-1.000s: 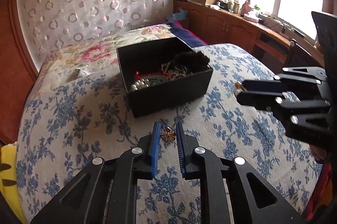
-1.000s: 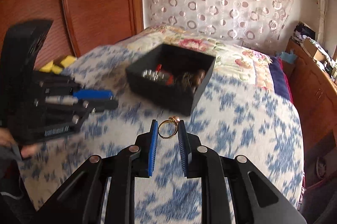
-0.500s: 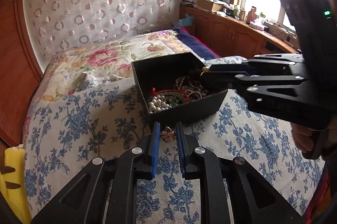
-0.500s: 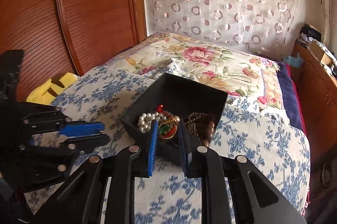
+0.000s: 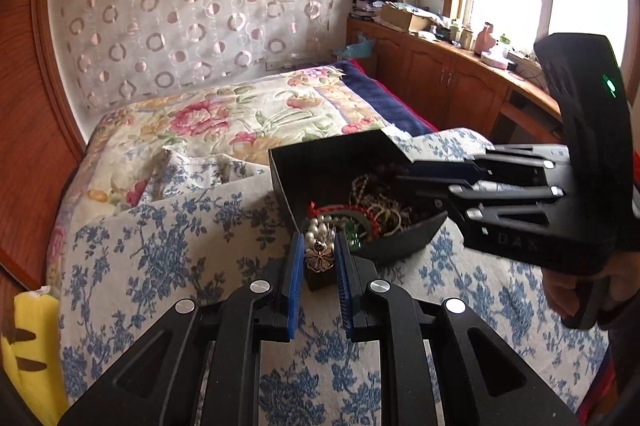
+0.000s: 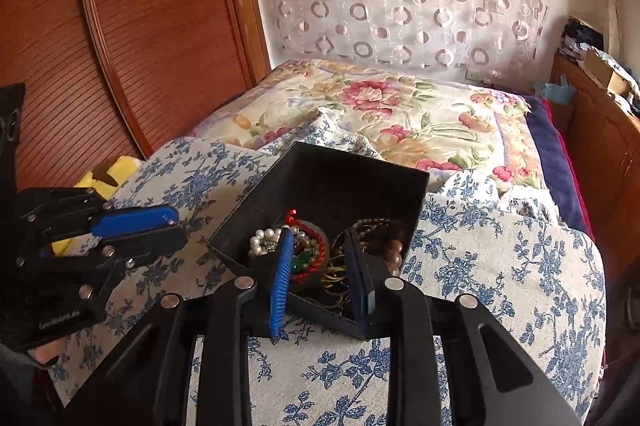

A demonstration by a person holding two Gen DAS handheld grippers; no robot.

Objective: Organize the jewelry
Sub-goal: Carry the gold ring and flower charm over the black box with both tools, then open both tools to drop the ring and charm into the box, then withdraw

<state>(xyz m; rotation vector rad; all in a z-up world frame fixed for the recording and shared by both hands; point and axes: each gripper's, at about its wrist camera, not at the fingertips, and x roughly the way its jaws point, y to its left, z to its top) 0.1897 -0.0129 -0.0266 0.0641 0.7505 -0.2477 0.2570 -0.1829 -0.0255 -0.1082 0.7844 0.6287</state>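
— Now that the right gripper [image 6: 318, 268] has spread over the black box [image 6: 332, 177] at frame centre, where's the gold ring it pinched a second ago?

— Gone from between its fingers; I'd judge it dropped among the beads and pearls [image 6: 262, 240], though I can't pick it out.

— And the left gripper [image 5: 319, 260]?

— Still pinching the flower brooch [image 5: 319, 258], low in its view, now at the box's near edge. That piece looks next to go in.

A home bedroom is showing here. A bed [image 5: 224, 121] under floral quilts is lying beside a cluttered wooden window cabinet [image 5: 448, 81].
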